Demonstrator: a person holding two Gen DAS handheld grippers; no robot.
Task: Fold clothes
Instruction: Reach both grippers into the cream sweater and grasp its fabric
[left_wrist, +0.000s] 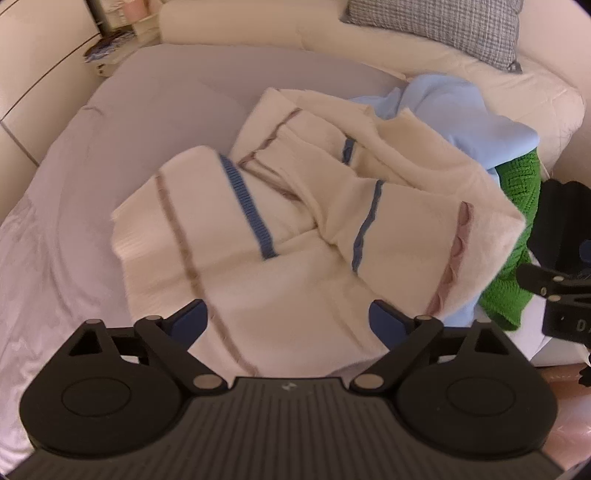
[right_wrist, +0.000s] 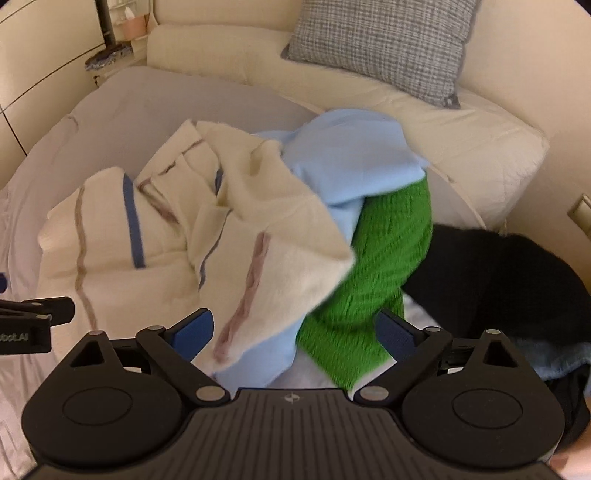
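Note:
A cream garment with blue and brown stripes (left_wrist: 280, 229) lies crumpled on a grey bed sheet (left_wrist: 122, 122); it also shows in the right wrist view (right_wrist: 155, 236). Beneath and beside it lie a light blue garment (right_wrist: 343, 155), a green knit garment (right_wrist: 376, 266) and a black garment (right_wrist: 498, 280). My left gripper (left_wrist: 290, 317) is open, jaws wide, just above the cream garment's near edge. My right gripper (right_wrist: 295, 332) is open above the cream hem and the green knit. Each gripper shows at the edge of the other's view.
A cream sofa back (right_wrist: 424, 122) curves behind the bed with a grey checked cushion (right_wrist: 380, 44) on it. A cream cabinet (left_wrist: 40, 74) stands at the left. The grey sheet at the left (right_wrist: 122, 110) is bare of clothes.

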